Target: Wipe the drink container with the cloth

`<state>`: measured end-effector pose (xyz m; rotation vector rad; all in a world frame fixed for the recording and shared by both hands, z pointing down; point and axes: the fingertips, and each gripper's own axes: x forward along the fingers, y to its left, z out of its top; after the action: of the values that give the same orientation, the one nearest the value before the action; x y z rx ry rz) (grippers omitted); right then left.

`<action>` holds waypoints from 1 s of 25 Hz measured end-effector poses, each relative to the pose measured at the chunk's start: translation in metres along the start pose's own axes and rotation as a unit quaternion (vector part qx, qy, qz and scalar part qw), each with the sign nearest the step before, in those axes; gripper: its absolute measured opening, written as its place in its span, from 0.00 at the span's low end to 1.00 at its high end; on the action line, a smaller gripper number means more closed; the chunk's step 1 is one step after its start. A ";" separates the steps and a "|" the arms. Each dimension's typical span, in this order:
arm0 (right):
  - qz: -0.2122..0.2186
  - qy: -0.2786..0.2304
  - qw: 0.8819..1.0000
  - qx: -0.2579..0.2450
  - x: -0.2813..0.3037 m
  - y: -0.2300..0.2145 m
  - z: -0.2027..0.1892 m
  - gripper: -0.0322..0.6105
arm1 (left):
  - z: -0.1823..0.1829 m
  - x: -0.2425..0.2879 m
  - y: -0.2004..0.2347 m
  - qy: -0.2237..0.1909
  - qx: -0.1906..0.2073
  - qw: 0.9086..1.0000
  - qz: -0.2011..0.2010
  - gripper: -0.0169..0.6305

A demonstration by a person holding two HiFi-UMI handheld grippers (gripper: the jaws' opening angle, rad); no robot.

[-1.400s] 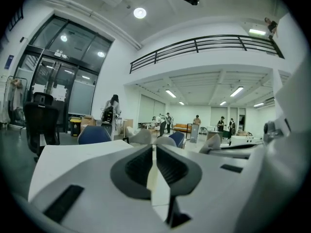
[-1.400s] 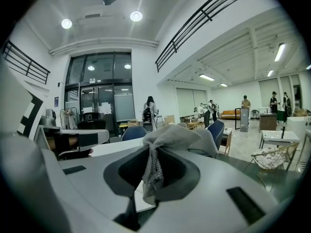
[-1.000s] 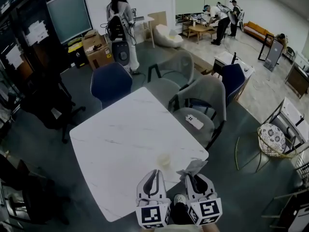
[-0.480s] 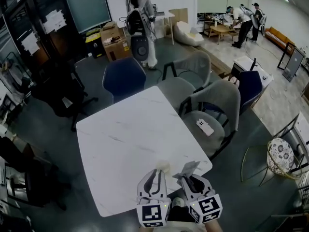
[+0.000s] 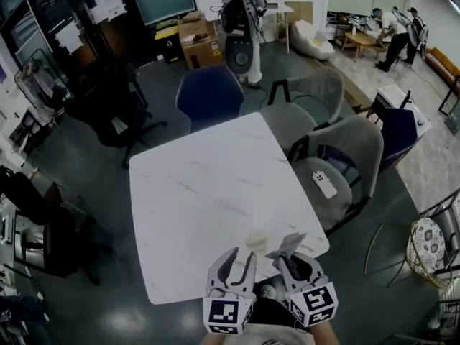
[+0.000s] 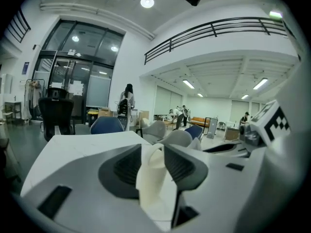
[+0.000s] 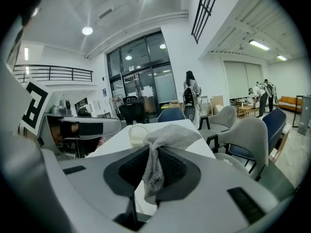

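The drink container (image 5: pixel 256 240) is cream, the cloth (image 7: pixel 170 134) grey.

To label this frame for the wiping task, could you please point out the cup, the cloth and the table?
cup (image 5: pixel 256 240), head view, its open top.
cloth (image 7: pixel 170 134), right gripper view, bunched top.
table (image 5: pixel 201 185), head view, bare marble top.

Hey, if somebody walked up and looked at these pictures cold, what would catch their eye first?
A big white marble table fills the middle of the head view, with a small cream cup close to its near edge. The left tongs, whose jaws have just been opening, have that cup in their gap. The right tongs pinch a grey mesh cloth right beside it.
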<state>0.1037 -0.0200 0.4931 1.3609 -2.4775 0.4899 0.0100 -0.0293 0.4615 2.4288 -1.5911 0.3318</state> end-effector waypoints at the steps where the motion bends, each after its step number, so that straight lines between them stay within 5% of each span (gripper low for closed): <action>1: 0.004 0.002 1.000 -0.002 0.002 0.001 -0.001 0.12 | -0.002 0.001 -0.001 0.002 0.001 1.000 -0.006 0.24; 12: 0.036 0.044 0.998 -0.034 0.027 0.008 -0.008 0.12 | -0.023 0.020 -0.007 0.043 0.010 0.995 -0.086 0.38; 25: 0.111 0.108 0.981 -0.120 0.036 0.026 -0.026 0.12 | -0.038 0.050 -0.011 0.077 0.059 0.974 -0.203 0.48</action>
<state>0.0649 -0.0238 0.5271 0.8963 -2.4237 0.3482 0.0370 -0.0568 0.5124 2.6628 -1.0067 0.5355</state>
